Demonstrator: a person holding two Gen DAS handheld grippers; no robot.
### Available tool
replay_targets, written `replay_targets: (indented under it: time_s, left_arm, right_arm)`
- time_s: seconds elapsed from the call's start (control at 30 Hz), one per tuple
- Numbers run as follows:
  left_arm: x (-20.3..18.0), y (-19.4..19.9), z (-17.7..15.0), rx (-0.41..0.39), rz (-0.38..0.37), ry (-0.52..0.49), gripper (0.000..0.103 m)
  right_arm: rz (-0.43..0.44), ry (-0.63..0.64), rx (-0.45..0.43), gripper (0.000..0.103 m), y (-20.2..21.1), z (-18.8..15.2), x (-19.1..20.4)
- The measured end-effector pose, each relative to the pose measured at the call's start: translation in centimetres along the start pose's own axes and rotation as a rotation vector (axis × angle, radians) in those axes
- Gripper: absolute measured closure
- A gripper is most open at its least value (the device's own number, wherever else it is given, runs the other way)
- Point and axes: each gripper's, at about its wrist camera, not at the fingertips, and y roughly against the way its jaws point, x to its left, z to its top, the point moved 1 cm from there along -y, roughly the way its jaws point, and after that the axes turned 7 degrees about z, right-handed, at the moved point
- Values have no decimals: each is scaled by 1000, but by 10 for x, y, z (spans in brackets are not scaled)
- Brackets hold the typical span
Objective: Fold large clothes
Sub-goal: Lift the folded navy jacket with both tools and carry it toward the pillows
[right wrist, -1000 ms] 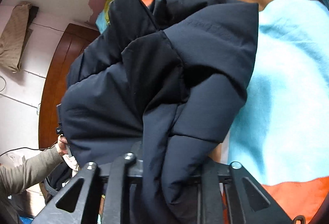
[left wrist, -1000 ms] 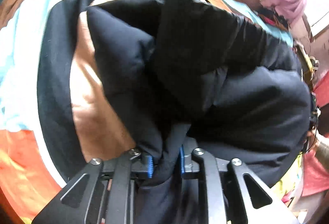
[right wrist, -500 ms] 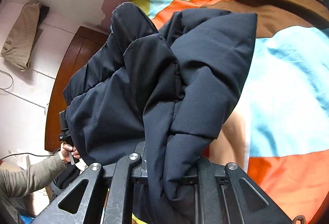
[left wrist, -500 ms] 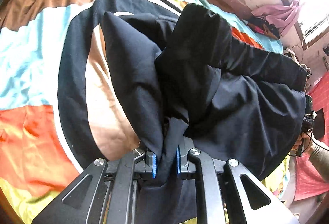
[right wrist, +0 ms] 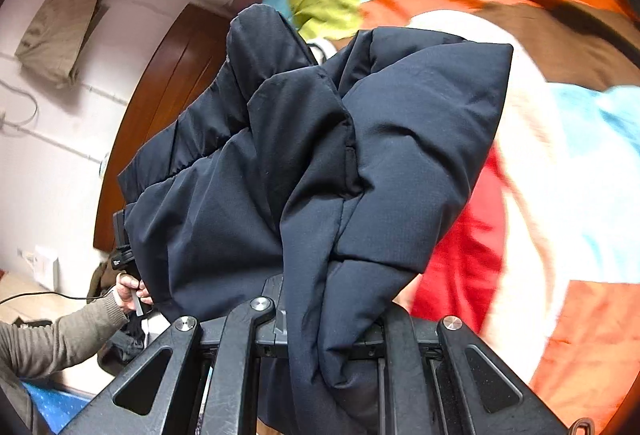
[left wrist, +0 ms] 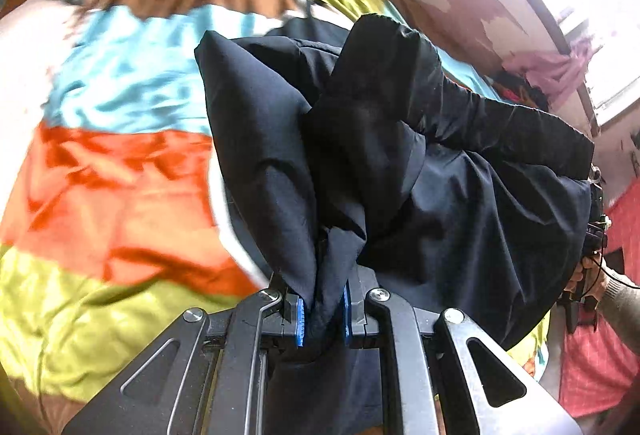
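My left gripper point(left wrist: 322, 313) pinches a bunched fold of the black puffer jacket point(left wrist: 400, 171) between its blue pads point(left wrist: 300, 319); the jacket hangs above the patchwork bedspread point(left wrist: 120, 195). My right gripper point(right wrist: 320, 335) clamps another fold, its pads buried in fabric.

Dark padded jacket point(left wrist: 400, 163) now hangs higher above the patchwork bedspread point(left wrist: 120, 195), exposing more bedspread on its left side.
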Motion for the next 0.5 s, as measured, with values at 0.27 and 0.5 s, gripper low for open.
replay_targets:
  time_s: [0.27, 0.5]
  left_arm:
    - [97, 72, -26, -57, 101, 124, 93]
    - [172, 95, -41, -64, 164, 207, 93]
  right_arm:
    - [67, 101, 122, 88, -113, 37, 68]
    - [108, 167, 240, 88, -231, 53, 118]
